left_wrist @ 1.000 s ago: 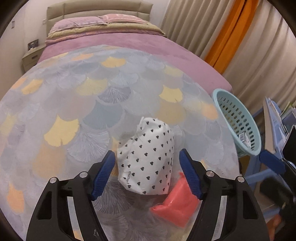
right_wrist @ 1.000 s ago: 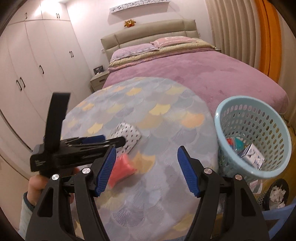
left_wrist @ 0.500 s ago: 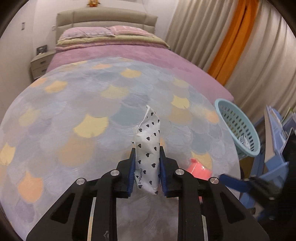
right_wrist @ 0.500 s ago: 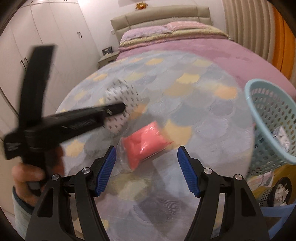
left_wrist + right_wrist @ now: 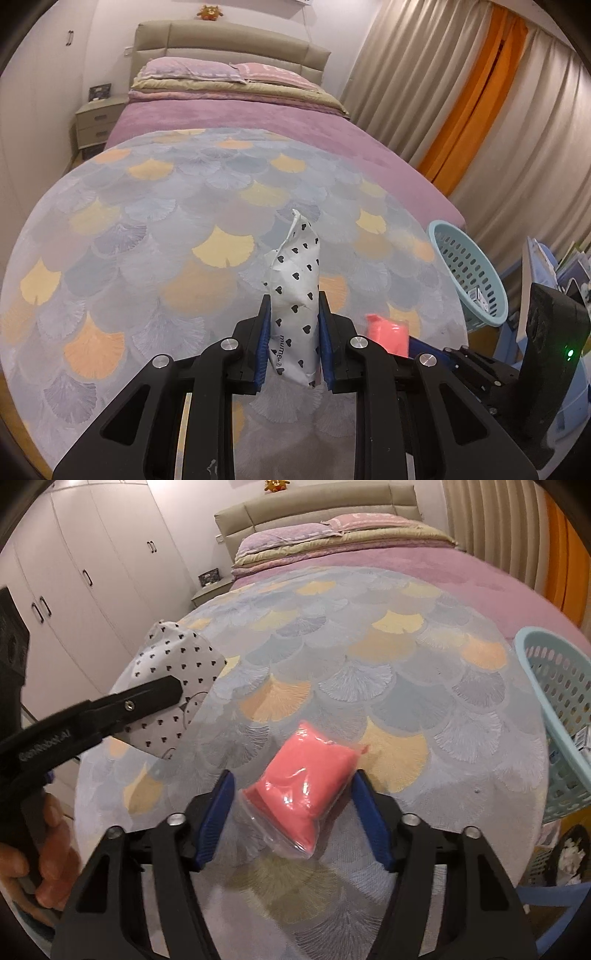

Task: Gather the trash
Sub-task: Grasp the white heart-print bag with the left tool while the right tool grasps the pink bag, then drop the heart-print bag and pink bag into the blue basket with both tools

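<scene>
Right wrist view: the left gripper [image 5: 177, 698] clamped the heart-print packet [image 5: 173, 686] while the right gripper [image 5: 291, 812] straddled, jaws apart, the pink packet [image 5: 306, 779] near the round table's [image 5: 424, 686] front edge; the teal basket [image 5: 554, 716] already held some trash.

The pouch [image 5: 293, 295] is white with small black hearts. The packet [image 5: 304, 779] is coral pink inside clear plastic. The surface [image 5: 147, 240] has a cloth with a fan-scale pattern in pale blue, grey, lilac, yellow and orange. The basket [image 5: 467, 273] is light turquoise with many holes. The fingers [image 5: 218, 812] of both grippers are black with blue pads. The bed [image 5: 258, 118] has a mauve cover, pink and lilac pillows and a beige headboard. The curtains [image 5: 480, 122] are beige with an orange strip. The wardrobe [image 5: 92, 572] is white with dark handles.
</scene>
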